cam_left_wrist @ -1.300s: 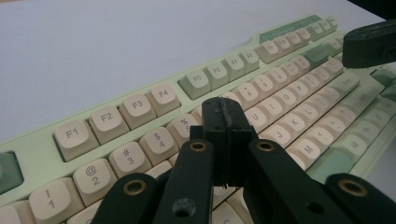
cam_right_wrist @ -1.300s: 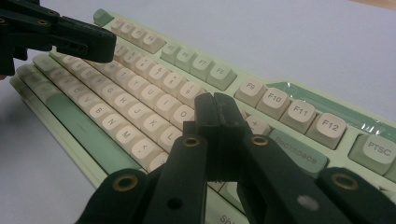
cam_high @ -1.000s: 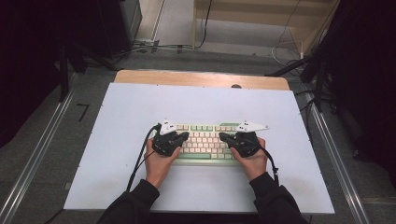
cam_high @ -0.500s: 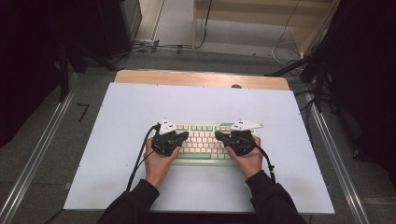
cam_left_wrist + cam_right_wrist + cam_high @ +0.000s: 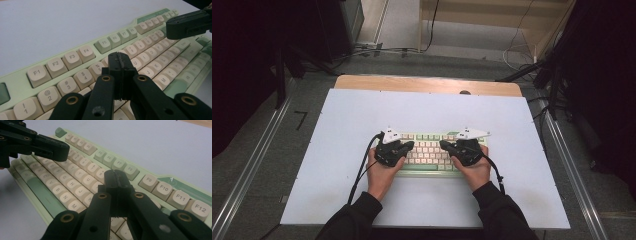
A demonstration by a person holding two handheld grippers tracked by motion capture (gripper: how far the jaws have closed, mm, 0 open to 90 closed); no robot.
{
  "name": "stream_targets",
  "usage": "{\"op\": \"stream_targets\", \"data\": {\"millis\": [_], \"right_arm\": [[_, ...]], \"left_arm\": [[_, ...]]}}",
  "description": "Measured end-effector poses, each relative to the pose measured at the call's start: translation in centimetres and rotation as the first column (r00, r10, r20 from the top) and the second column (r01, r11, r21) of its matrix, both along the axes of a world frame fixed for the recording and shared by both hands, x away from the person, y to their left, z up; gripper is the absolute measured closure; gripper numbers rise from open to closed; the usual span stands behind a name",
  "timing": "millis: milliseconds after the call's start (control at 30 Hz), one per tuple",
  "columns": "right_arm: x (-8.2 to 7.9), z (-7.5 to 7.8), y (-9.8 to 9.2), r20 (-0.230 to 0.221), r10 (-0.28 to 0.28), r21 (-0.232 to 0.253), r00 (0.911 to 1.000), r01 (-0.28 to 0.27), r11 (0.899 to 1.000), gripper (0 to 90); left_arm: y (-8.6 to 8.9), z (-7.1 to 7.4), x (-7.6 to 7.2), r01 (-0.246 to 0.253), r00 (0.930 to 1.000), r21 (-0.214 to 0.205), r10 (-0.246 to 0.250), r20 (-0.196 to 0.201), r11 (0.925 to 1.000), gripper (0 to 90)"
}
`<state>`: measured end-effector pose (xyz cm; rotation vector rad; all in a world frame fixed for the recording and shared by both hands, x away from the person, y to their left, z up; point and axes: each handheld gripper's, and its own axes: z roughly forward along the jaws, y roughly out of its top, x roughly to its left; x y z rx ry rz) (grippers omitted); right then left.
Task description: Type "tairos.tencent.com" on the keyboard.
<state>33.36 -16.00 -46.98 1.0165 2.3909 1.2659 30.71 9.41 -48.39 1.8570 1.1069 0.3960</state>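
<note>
- The keyboard (image 5: 428, 152), cream keys on a pale green case, lies near the front middle of the white surface (image 5: 512, 120), long axis running left to right.
- Left claw (image 5: 121, 65): jaws closed together, holding nothing, poised over the number row on the left half.
- Right claw (image 5: 116, 182): likewise closed and empty, over the right half.
- Judgement: each claw is placed to press keys on its own side, tip downward.
</note>
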Motion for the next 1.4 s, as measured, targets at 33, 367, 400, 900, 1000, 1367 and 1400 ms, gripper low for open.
{"op": "stream_targets", "data": {"millis": [33,367,400,900,1000,1367,1400], "right_arm": [[0.0,0.0,0.0,0.000,0.000,-0.001,1.0000,0.000,1.000,88.3],[-0.1,-0.1,0.3,0.007,0.005,-0.009,1.0000,-0.005,1.000,88.3],[-0.1,-0.1,0.3,0.008,0.005,-0.010,1.0000,-0.005,1.000,88.4],[-0.2,0.0,0.3,0.009,0.004,-0.009,0.9999,-0.004,1.000,88.4],[-0.1,0.1,0.2,0.012,0.005,-0.009,0.9999,-0.005,1.000,88.3],[-0.1,0.1,0.2,0.012,0.005,-0.009,0.9999,-0.005,1.000,88.4],[-0.1,0.1,0.2,0.011,0.005,-0.010,0.9999,-0.004,1.000,88.4]], "left_arm": [[0.0,0.0,0.0,0.000,1.0000,-0.002,0.000,-0.001,1.0000,90.0],[-0.3,-0.6,0.5,0.012,0.9996,0.019,-0.012,-0.025,0.9997,90.0],[-0.3,-0.7,0.5,0.011,0.9996,0.019,-0.011,-0.027,0.9998,90.0],[-0.5,-1.0,0.7,0.013,0.9994,0.026,-0.012,-0.031,0.9996,90.0],[-0.5,-1.0,0.8,0.012,0.9994,0.029,-0.011,-0.031,0.9995,90.0],[-0.7,-1.2,0.8,0.017,0.9991,0.043,-0.015,-0.039,0.9989,90.0],[-0.7,-1.2,0.8,0.017,0.9991,0.039,-0.016,-0.039,0.9991,90.0]]}}
